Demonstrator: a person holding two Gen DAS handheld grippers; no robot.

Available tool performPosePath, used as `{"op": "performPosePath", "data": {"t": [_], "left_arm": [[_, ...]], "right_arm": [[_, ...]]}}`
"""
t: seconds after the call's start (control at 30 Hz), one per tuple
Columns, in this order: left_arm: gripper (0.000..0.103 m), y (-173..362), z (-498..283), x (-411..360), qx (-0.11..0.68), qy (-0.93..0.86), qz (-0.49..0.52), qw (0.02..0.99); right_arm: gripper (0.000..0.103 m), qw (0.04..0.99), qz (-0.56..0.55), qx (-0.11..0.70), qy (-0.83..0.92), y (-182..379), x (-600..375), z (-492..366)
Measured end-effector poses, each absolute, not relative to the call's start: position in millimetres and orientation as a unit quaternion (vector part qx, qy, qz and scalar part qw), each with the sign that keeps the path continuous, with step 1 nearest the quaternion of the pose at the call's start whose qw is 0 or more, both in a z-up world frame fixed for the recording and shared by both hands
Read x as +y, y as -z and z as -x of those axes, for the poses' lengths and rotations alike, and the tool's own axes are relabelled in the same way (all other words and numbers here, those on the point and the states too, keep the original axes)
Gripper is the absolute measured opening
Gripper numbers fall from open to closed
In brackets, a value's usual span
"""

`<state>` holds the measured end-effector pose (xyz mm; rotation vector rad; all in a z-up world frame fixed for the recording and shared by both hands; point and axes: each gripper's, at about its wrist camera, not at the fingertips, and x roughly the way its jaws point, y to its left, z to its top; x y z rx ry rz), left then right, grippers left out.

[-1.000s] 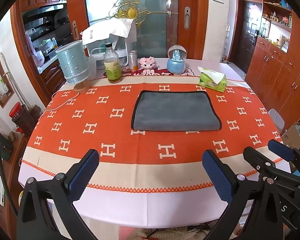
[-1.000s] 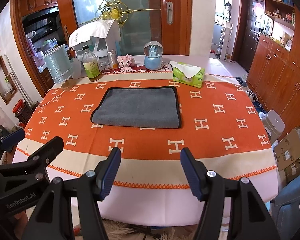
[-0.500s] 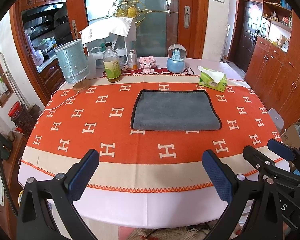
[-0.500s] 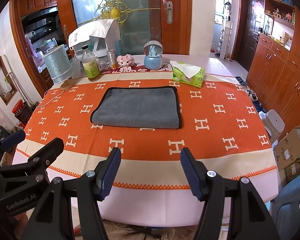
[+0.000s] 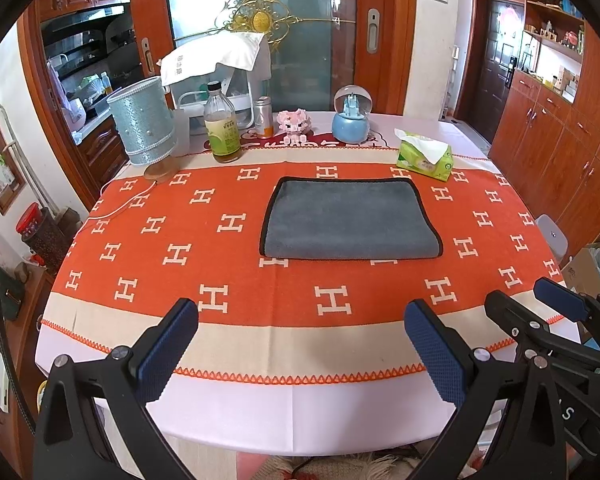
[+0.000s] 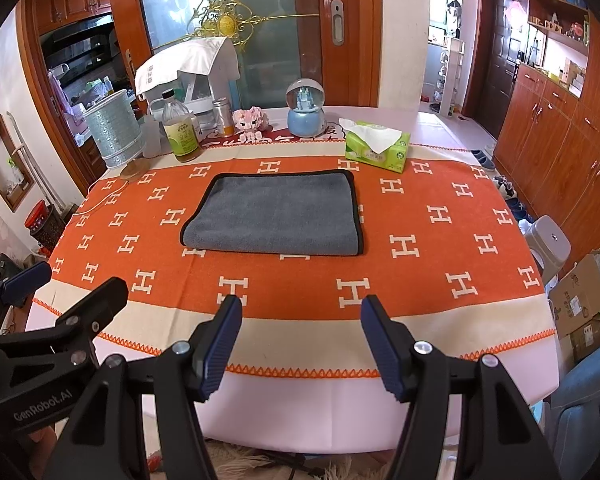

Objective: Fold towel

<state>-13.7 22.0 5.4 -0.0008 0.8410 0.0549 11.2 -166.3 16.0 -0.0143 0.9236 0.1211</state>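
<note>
**A:** So where are the grippers at? The left gripper (image 5: 300,344) is hanging over the near edge of the table (image 5: 300,420), jaws spread wide with nothing between them. The right gripper (image 6: 300,340) is just beside it, same deal: jaws apart, holding nothing, a bit narrower than the left one though.

**B:** Yep, both level and pointed straight across the table. You can see the right one poking into the left camera's right side too. And the towel?

**A:** The grey towel (image 5: 350,218) lies flat on the orange H-pattern tablecloth (image 5: 180,248), well apart from both grippers. Looks doubled over already, fold toward the near side, black trim round the other edges.

**B:** Containers along the far edge: a glass bottle (image 5: 221,128) with yellowish liquid in the bottom part, a small can (image 5: 264,117) beside it, a green tissue pack (image 5: 424,156) with a tissue sticking out the top, plus a snow globe (image 5: 352,114).
</note>
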Motion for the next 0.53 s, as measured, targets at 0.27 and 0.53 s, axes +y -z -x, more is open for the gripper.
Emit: {"op": "performPosePath", "data": {"t": [0.27, 0.53], "left_arm": [[0.102, -6.1, 13.1, 21.6, 0.408, -0.026, 0.001, 0.913], [0.102, -7.2, 12.5, 20.8, 0.408, -0.027, 0.001, 0.913]], "right_arm": [[0.062, 0.893, 0.006, 0.446, -0.058, -13.9, -166.6, -12.3], [0.062, 0.892, 0.004, 0.448, -0.058, -11.4, -166.7, -13.1]]}}
